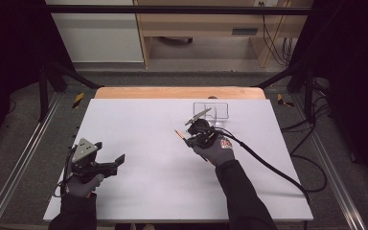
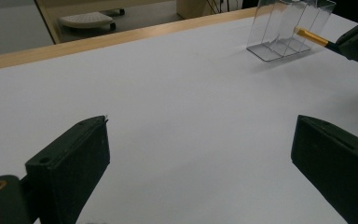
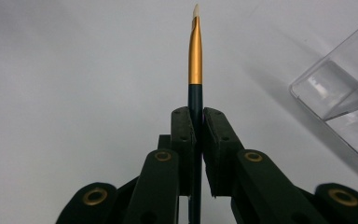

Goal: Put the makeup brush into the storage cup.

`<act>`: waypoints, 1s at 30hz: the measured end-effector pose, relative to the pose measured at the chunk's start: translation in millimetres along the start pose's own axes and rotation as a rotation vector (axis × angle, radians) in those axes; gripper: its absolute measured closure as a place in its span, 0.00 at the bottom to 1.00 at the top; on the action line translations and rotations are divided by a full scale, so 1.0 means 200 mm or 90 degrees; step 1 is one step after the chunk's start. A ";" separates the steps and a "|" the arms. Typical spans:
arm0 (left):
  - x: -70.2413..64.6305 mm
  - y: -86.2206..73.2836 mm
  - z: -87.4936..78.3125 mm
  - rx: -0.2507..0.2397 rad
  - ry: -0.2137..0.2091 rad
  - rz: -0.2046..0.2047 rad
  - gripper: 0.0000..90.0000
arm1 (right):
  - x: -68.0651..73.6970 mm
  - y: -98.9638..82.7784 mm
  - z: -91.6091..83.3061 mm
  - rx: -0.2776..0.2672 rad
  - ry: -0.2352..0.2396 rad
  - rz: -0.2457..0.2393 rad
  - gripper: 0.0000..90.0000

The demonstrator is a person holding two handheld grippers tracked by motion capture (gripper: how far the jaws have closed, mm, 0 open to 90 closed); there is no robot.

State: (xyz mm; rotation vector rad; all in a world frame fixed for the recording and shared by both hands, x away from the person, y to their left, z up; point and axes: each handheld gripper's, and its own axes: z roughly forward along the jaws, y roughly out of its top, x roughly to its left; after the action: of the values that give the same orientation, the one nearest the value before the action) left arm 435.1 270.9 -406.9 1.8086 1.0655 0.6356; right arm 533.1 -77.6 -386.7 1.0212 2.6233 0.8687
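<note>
One brush point(image 3: 195, 60): clamped in right gripper point(image 3: 195, 128), long axis along jaws, pale tip forward
Left gripper point(image 2: 200, 154): jaws wide, nothing held

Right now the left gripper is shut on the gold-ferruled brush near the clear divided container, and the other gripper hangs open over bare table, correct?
Not quite: the right gripper, not the left, is shut on the brush, as the right gripper view shows. It is near the clear divided container. The left gripper is the open one, over bare table.

Clear divided box point(image 1: 211, 111) at table's point(image 1: 148, 191) far right-centre, brush point(image 1: 179, 134) in right tongs point(image 1: 188, 139) just before it, left tongs point(image 1: 117, 163) near-left.
</note>
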 end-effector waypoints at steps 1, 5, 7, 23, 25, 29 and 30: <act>0.00 0.00 0.00 0.001 0.000 0.001 0.04 | 0.00 0.00 -0.01 -0.005 0.000 0.001 0.93; 0.00 0.00 0.00 0.003 -0.001 0.001 0.04 | -0.02 -0.01 -0.05 -0.043 -0.002 0.013 0.93; 0.00 0.00 0.00 0.001 -0.001 0.003 0.04 | -0.03 -0.02 -0.07 -0.060 0.000 0.022 0.93; -0.01 0.00 -0.01 -0.003 -0.002 0.003 0.04 | -0.03 -0.03 -0.22 -0.168 -0.032 0.033 0.93; -0.01 0.00 0.00 -0.002 -0.002 0.004 0.04 | -0.03 -0.03 -0.23 -0.174 -0.033 0.034 0.93; -0.01 0.00 0.00 -0.002 -0.003 0.003 0.04 | -0.04 -0.03 -0.26 -0.198 -0.037 0.039 0.93; -0.01 0.00 0.00 -0.002 -0.003 0.003 0.04 | -0.05 -0.03 -0.28 -0.209 -0.041 0.041 0.93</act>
State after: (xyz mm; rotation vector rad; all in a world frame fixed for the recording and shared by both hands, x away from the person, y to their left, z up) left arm 434.0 270.1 -406.4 1.8093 1.0570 0.6350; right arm 516.3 -112.3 -344.7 1.0282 2.3034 1.2089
